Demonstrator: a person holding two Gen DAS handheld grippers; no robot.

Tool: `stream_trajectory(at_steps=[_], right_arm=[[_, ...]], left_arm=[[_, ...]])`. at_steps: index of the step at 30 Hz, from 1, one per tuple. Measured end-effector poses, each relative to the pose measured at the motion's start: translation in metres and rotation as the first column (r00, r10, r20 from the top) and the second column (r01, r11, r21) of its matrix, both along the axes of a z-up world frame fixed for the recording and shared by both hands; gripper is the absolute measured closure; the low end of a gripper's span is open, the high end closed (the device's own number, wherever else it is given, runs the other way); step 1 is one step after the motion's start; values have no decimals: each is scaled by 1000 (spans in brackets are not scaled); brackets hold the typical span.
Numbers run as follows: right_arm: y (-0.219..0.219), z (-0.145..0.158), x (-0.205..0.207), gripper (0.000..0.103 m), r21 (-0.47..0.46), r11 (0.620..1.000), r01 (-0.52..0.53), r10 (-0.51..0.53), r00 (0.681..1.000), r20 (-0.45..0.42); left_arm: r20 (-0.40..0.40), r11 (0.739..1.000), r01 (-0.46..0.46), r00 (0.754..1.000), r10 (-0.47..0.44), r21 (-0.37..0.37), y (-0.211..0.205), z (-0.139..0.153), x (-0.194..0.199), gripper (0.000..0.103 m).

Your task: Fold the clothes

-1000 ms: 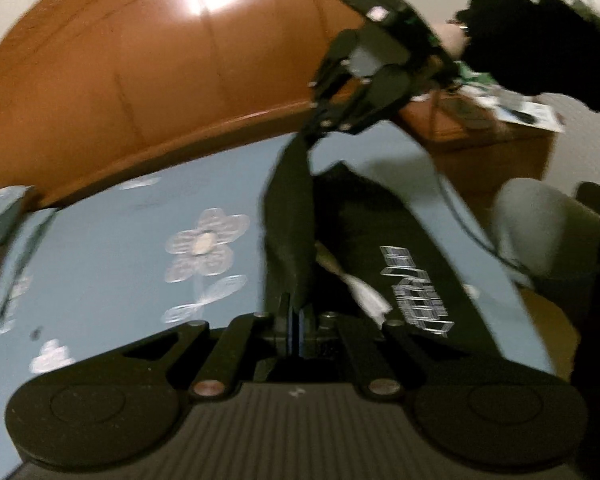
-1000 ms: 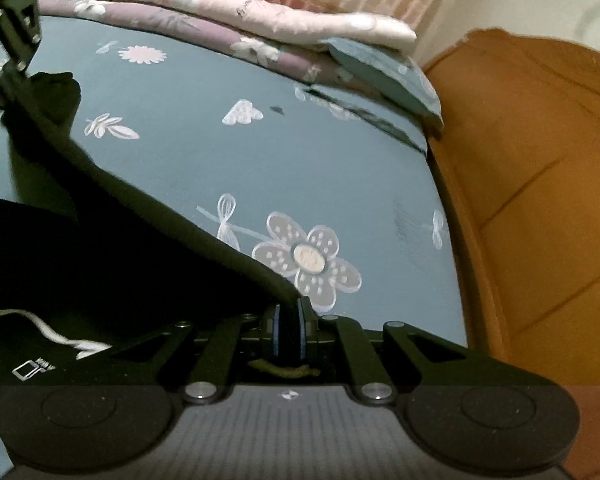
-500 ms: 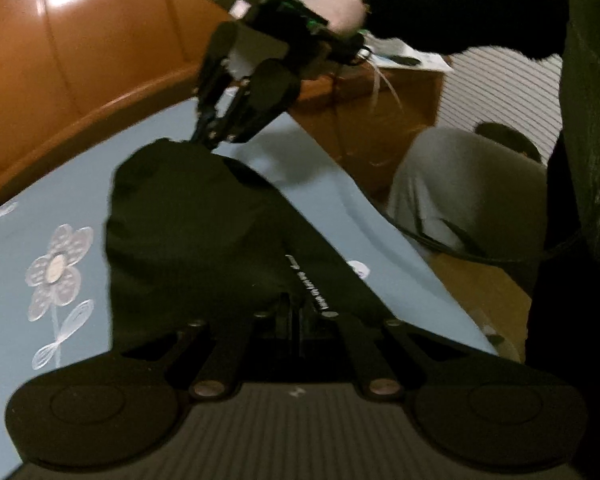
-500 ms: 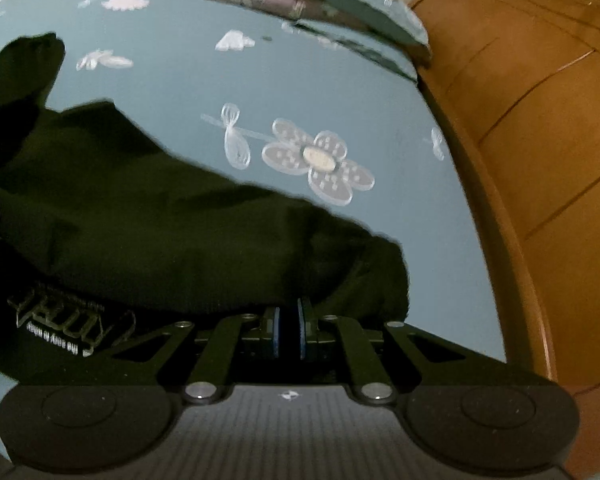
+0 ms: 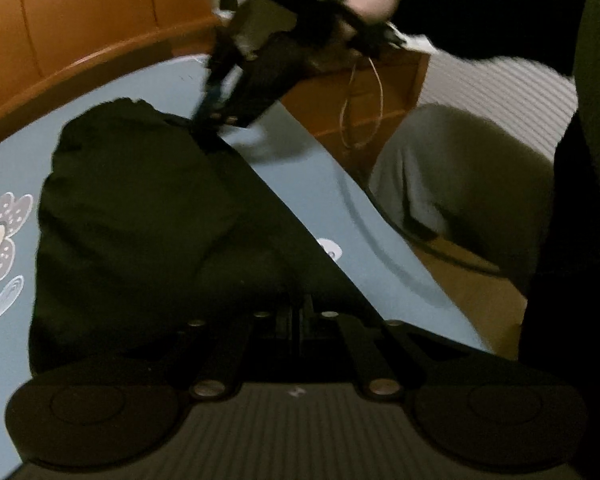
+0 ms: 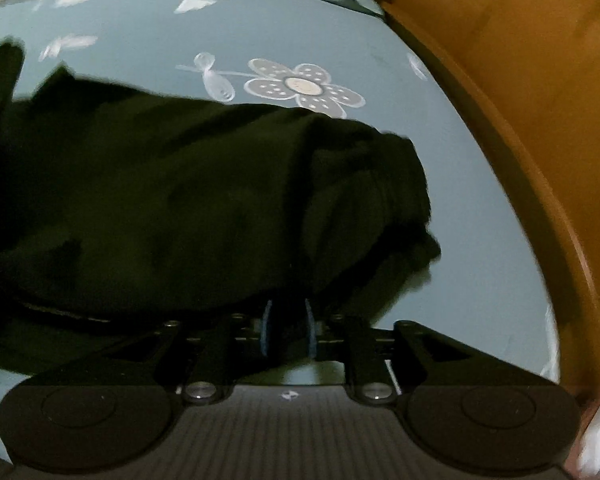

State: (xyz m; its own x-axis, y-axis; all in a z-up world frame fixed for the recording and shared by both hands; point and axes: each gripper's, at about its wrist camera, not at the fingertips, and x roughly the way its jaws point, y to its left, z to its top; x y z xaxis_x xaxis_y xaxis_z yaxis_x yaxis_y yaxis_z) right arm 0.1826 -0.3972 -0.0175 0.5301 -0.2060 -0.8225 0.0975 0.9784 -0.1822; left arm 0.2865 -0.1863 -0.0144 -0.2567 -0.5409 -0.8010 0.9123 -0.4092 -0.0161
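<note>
— Since a second ago, what has moved?

— Both claws have come down; the black garment (image 6: 204,208), then stretched in the air, now lies bunched on the blue flowered bedsheet (image 6: 480,264).

— And the right claw (image 6: 287,326)?

— Its jaws have parted slightly, cloth lying loose between them and spreading ahead and to its left.

— The left claw (image 5: 296,316)?

— Jaws pressed together, pinching the garment's edge; the cloth heaps just ahead, toward the wooden headboard (image 5: 80,20).
</note>
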Motion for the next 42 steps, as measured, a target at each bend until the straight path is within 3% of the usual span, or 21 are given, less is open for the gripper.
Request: stream_trajectory(at_steps=[2,4,6,7,9,11,13,14,15,16,17,24,26,29,34,39,42], right_arm=[[-9,4,-10,61,130,989,72,-78,996,40],[-19,3,-19,52,289,946,146,-178,980,87],[-34,-3,-28,45,484,853,195,-287,950,124],[-41,-9,-32,36,585,786,200,-336,933,132],[-50,-24,-35,33,723,660,201,-418,899,131],[-52,-38,-33,33,783,591,194,-457,880,128],[-53,-48,-27,34,804,556,213,-496,861,115],[-53,-50,-24,36,803,552,226,-513,851,113],[-54,-51,-20,56,800,550,239,-530,841,113],[-54,-52,-17,92,798,548,252,-546,830,113],[-54,-48,-14,95,786,565,252,-546,828,127],[-44,24,3,96,635,750,183,-439,857,271],[-43,43,2,96,597,786,162,-399,871,288],[-46,52,0,96,564,808,169,-372,889,267],[-55,13,-5,96,552,788,273,-403,906,128],[-65,-34,-22,96,586,719,373,-476,879,24],[-65,-39,-27,96,605,696,386,-501,865,25]], left_arm=[[-16,1000,-17,1000,17,-11,3,1,5,103],[-29,999,-40,999,40,-30,7,7,10,103],[-27,997,-54,998,53,-46,10,12,13,103],[-30,997,-58,998,57,-50,12,15,13,103],[-43,996,-70,997,68,-57,15,19,15,103],[-55,994,-87,995,84,-64,18,22,19,103],[-50,993,-98,994,94,-69,20,25,19,103],[-48,992,-103,994,99,-72,21,27,20,103],[-46,991,-108,993,104,-75,22,28,20,103],[-43,991,-113,993,110,-78,23,29,20,103],[-41,990,-118,993,115,-81,25,31,21,103],[-23,990,-93,996,91,-109,32,59,15,103],[-11,992,-59,998,58,-112,32,67,8,103],[-5,995,-11,1000,10,-95,25,67,-4,103],[2,997,72,997,-72,-12,-1,37,-27,103],[-8,983,148,989,-148,107,-29,-12,-46,103],[-23,973,170,985,-169,155,-39,-34,-52,103]])
